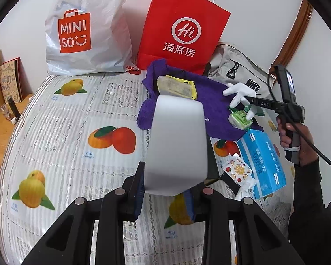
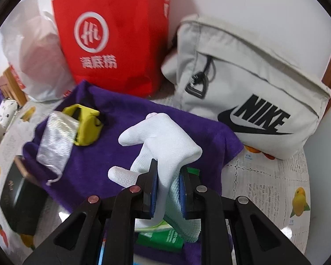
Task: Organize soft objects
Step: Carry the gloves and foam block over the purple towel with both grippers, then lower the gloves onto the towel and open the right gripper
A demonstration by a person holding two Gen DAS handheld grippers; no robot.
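While white glove (image 2: 165, 137) hides green packet (image 2: 163, 238), background blurs.

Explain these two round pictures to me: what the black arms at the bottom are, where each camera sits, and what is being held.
There is no robot. A person holds a hand-held gripper in each hand, and each carries a wide-angle camera looking along its two fingers. The left gripper clamps a white foam block. The right gripper clamps a white glove; the left view also shows it, with the person's hand. On the fruit-print cover lie a purple towel, a red paper bag and a grey Nike bag.
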